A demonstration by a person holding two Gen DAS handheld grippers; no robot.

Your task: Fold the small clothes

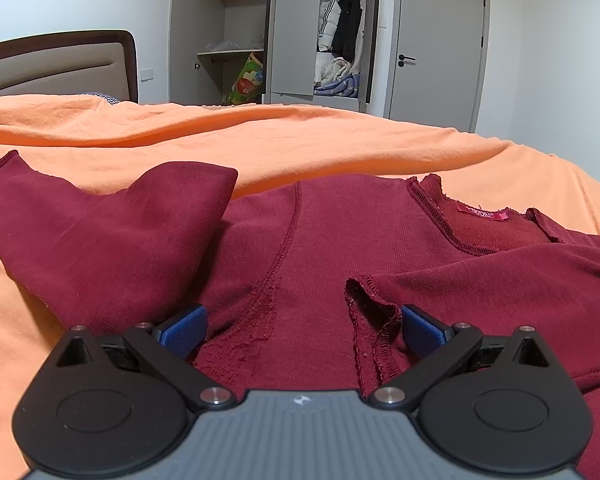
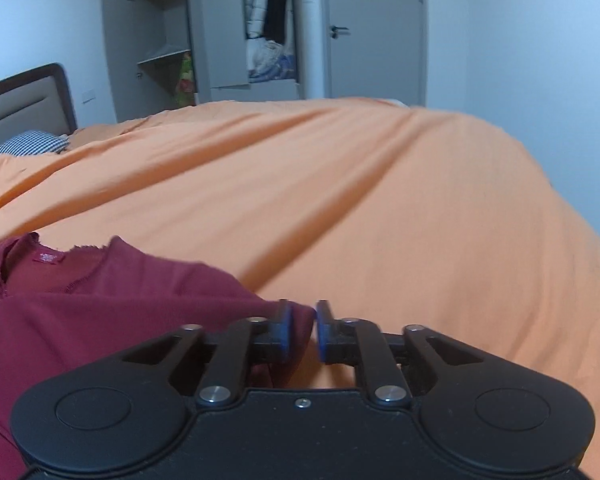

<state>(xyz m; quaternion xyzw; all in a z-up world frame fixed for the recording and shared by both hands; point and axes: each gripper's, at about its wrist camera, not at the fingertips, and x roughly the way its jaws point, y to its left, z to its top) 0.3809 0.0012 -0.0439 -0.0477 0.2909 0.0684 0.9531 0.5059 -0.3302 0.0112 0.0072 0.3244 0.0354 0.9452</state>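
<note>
A maroon long-sleeved shirt (image 1: 332, 236) lies on the orange bedspread (image 1: 300, 140), neckline and pink label (image 1: 487, 213) at the right. One sleeve (image 1: 111, 232) is bunched up at the left; a cuff (image 1: 370, 304) rests on the body. My left gripper (image 1: 304, 328) is open wide and low over the shirt's body, blue pads (image 1: 183, 330) on either side of the fabric. In the right wrist view the shirt (image 2: 99, 320) fills the lower left, and my right gripper (image 2: 303, 328) is shut on a fold at its right edge.
Orange bedspread (image 2: 380, 200) stretches right and far from the shirt. A headboard (image 1: 59, 64) and checked pillow (image 2: 27, 144) are at the far left. Beyond the bed stand an open wardrobe (image 1: 300, 40) with clothes and a closed door (image 1: 440, 48).
</note>
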